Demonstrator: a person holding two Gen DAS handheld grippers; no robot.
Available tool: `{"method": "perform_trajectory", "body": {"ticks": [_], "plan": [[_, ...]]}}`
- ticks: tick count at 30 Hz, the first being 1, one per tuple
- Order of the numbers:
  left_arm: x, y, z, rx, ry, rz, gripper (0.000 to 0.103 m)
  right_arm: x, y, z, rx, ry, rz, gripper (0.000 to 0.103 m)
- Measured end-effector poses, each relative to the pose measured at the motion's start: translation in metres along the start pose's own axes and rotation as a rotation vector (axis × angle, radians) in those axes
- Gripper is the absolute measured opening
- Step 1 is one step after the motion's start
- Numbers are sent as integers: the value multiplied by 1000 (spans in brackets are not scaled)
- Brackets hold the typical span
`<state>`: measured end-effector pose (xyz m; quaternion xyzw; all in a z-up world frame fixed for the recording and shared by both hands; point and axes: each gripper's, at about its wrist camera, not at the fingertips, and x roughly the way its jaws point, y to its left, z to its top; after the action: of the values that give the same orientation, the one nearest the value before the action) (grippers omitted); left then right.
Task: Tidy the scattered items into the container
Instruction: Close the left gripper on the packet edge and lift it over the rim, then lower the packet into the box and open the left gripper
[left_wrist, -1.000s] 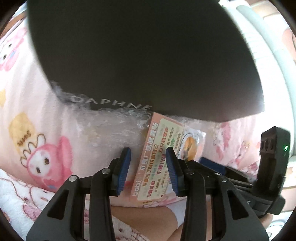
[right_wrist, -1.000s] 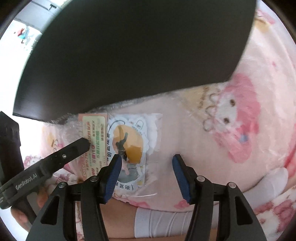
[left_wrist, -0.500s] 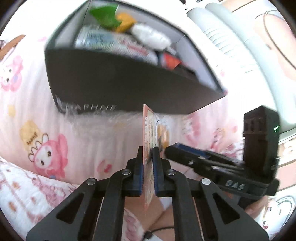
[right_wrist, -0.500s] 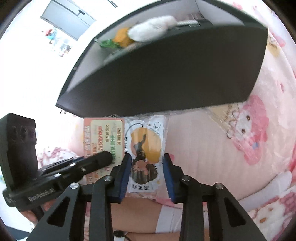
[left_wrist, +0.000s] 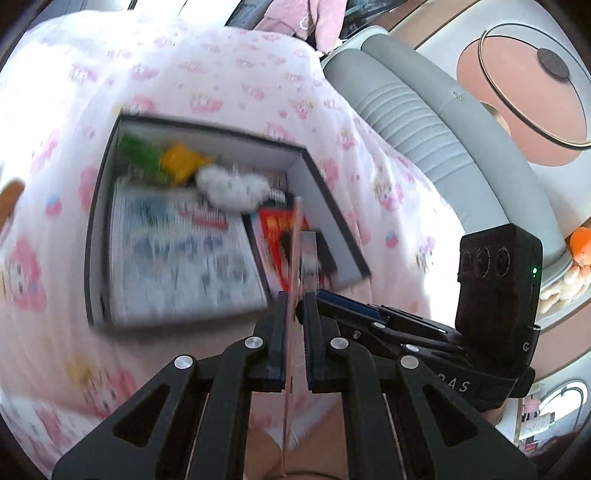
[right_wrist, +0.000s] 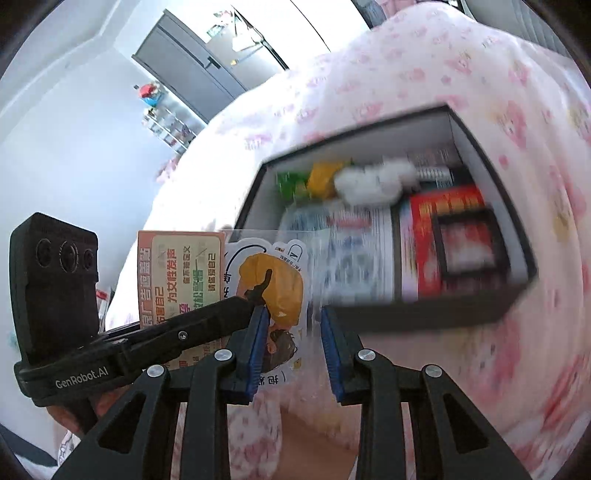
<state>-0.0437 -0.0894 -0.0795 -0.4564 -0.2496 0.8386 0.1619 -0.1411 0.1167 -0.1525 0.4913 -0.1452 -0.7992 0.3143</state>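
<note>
Above the black cardboard box (left_wrist: 332, 192), both claws (left_wrist: 294, 325) (right_wrist: 291, 332) pinch one flat, glossy clear-wrapped packet (right_wrist: 236, 269).

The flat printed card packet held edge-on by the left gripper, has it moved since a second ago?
Yes. The card packet has risen off the pink bedspread and now stands above the black box.

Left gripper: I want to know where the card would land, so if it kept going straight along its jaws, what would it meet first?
Probably the red packet inside the black box, near its right wall; depth is unclear.
</note>
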Motion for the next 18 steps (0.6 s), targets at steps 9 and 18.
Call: {"method": "perform_trajectory", "body": {"ticks": [9,18], "plan": [[76,63,49,-82,195,233,29,23,-17,55,5,100,-119,27],[46,55,52,-14,134,310,47,48,-45,36,64,151,-163,27]]}}
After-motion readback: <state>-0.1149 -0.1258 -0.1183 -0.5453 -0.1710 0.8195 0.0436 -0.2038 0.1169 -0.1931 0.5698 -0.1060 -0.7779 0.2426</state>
